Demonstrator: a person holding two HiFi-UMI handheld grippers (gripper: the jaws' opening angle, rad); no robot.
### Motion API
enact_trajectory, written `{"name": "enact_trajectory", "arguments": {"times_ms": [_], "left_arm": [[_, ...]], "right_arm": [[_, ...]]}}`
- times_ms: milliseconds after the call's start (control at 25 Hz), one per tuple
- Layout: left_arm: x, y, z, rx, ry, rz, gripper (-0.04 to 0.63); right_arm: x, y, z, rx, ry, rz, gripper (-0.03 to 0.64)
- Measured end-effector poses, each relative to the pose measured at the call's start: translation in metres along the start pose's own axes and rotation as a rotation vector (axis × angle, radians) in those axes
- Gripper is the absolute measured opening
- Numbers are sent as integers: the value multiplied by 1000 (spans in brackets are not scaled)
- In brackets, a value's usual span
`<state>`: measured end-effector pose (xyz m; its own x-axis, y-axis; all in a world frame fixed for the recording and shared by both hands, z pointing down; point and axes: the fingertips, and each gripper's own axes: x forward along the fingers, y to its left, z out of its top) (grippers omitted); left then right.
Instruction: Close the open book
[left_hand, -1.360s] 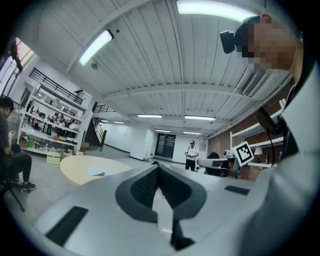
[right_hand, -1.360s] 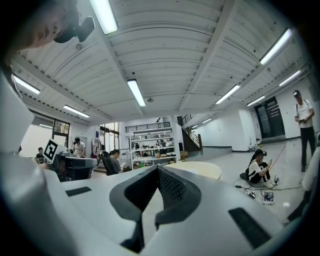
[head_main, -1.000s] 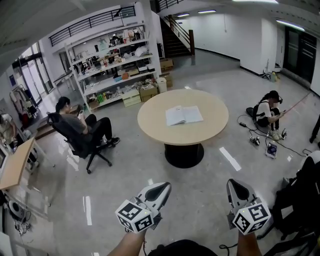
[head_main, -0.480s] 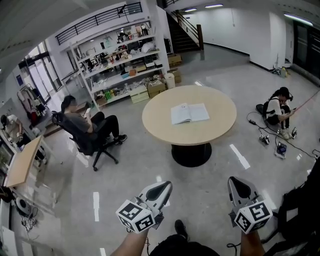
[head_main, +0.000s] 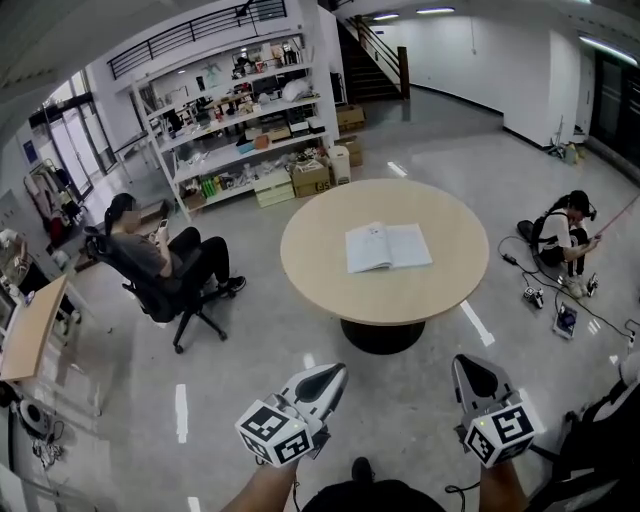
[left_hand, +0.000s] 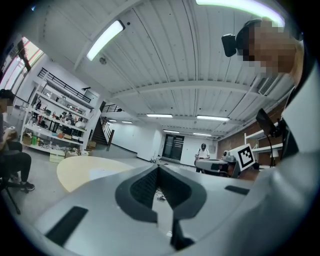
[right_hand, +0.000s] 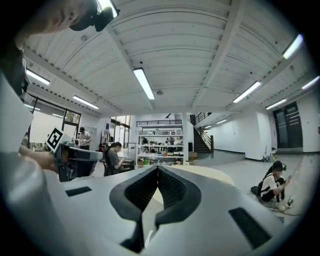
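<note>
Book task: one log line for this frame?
book: open, on round table | left gripper: shut, empty | right gripper: shut, empty | both: short of table, book untouched

Left claw (head_main: 322, 383) and right claw (head_main: 476, 379), both closed and empty, side by side, level.

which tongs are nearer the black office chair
Left. The left tongs are below and right of the office chair, across the floor; the right tongs are further right, on the far side of the left ones.
</note>
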<state>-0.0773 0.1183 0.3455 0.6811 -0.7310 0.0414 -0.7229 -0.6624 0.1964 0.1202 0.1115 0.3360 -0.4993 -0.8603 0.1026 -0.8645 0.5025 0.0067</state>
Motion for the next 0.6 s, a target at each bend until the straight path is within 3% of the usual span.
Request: {"name": "enact_trajectory", "arguments": {"times_ms": [240, 600], "left_arm": [[40, 71, 13, -19, 2, 1, -11], [96, 146, 15, -47, 20, 31, -11]], "right_arm": [[84, -15, 6, -28, 36, -12, -8], [182, -40, 8, -74, 75, 47, -2]]}}
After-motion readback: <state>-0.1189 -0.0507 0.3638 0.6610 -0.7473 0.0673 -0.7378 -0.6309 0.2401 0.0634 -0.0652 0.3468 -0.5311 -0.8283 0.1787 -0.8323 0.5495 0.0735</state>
